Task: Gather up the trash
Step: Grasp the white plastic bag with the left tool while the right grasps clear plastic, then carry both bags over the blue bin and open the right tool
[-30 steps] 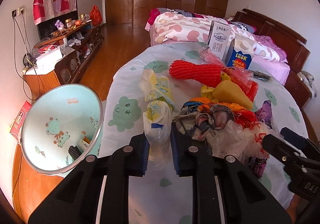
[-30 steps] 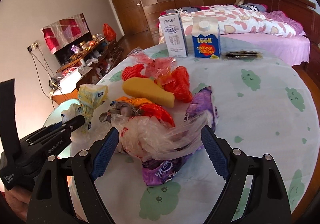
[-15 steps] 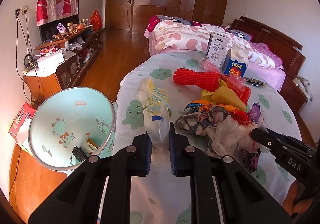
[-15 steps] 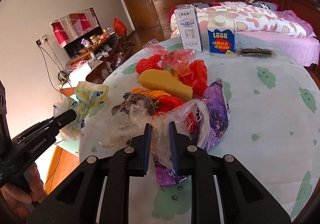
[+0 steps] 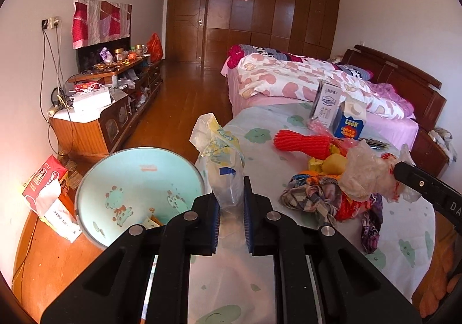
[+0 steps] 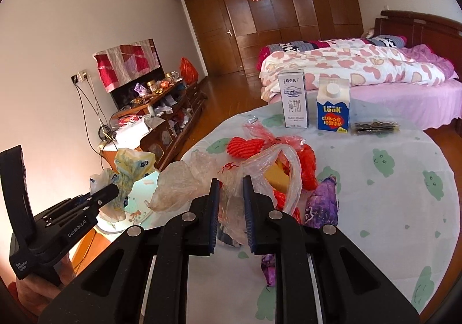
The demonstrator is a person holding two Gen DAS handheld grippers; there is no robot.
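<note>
My left gripper point(image 5: 232, 194) is shut on a crumpled yellow-and-white plastic bag point(image 5: 219, 150), lifted off the table beside the light blue trash bin point(image 5: 138, 176). The same bag point(image 6: 130, 170) and the left gripper point(image 6: 111, 194) show at the left of the right wrist view. My right gripper point(image 6: 230, 196) is shut on a clear plastic bag point(image 6: 260, 168), raised above the trash pile; that bag point(image 5: 366, 173) appears in the left wrist view. A red foam net point(image 5: 303, 142), a yellow wrapper point(image 6: 278, 176) and a purple wrapper point(image 6: 322, 202) lie on the table.
Two cartons, a white one point(image 6: 294, 101) and a blue one point(image 6: 332, 110), stand at the far side of the round table point(image 6: 404, 194). The bin holds a few scraps. A red tissue pack point(image 5: 47, 188) lies on the wooden floor, with a low cabinet point(image 5: 95, 121) and a bed point(image 5: 303, 78) beyond.
The right gripper closed from wide open onto the clear bag and lifted it. The left gripper rose with its bag and shifted toward the bin.
</note>
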